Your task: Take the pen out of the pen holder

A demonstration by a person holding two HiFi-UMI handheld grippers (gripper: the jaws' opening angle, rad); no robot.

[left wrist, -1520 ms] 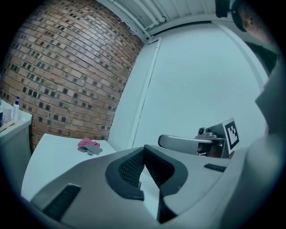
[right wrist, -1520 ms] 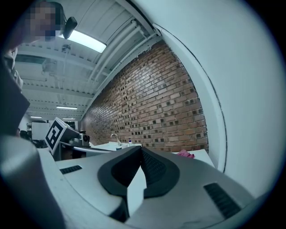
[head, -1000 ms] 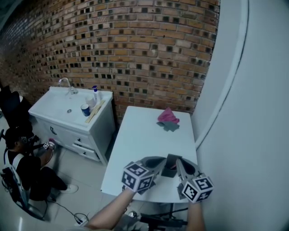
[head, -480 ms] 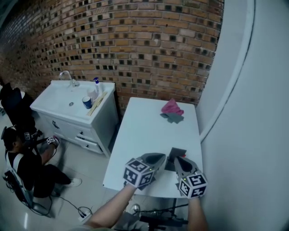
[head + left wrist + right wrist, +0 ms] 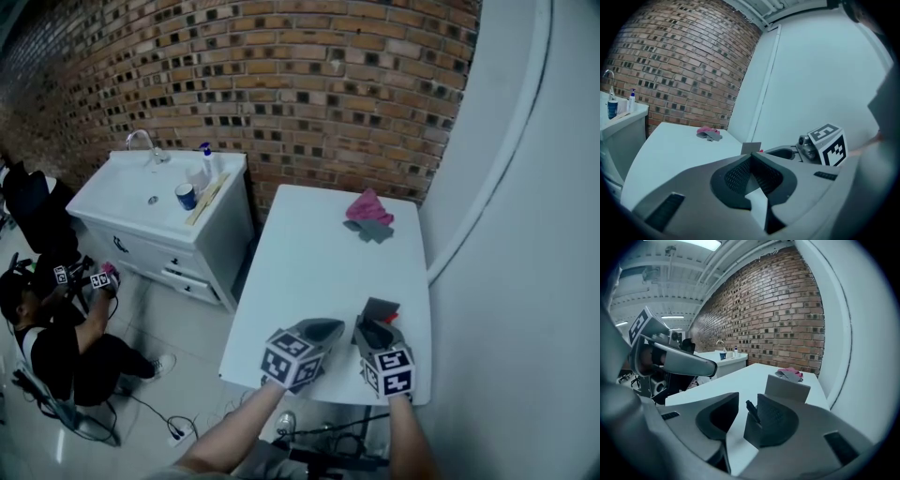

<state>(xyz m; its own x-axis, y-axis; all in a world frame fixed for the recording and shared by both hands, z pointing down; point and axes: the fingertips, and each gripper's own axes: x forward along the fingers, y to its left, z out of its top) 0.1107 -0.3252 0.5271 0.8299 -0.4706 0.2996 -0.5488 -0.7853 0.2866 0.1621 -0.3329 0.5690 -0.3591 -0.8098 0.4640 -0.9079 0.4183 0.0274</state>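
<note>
A dark grey pen holder (image 5: pixel 379 308) stands near the table's front right, with something red (image 5: pixel 390 307) at its rim. My right gripper (image 5: pixel 371 325) sits just in front of it, and its jaws are opening. A black pen (image 5: pixel 752 410) stands slanted in the gap, leaning on the right pad; its lower end is hidden. The pen holder (image 5: pixel 787 387) shows right beyond the jaws. My left gripper (image 5: pixel 337 326) hovers low to the left, shut with nothing in it. In the left gripper view, its tips (image 5: pixel 751 155) point at the pen holder (image 5: pixel 751 148).
A pink cloth (image 5: pixel 367 205) and a grey cloth (image 5: pixel 374 231) lie at the far end of the white table (image 5: pixel 309 262). A sink cabinet (image 5: pixel 159 211) with bottles stands left of it. A person (image 5: pixel 56 328) sits on the floor. A white wall runs along the right.
Both grippers have come down closer to the table at its front edge. The right gripper's jaws have parted, and it now sits lower in front of the pen holder.
</note>
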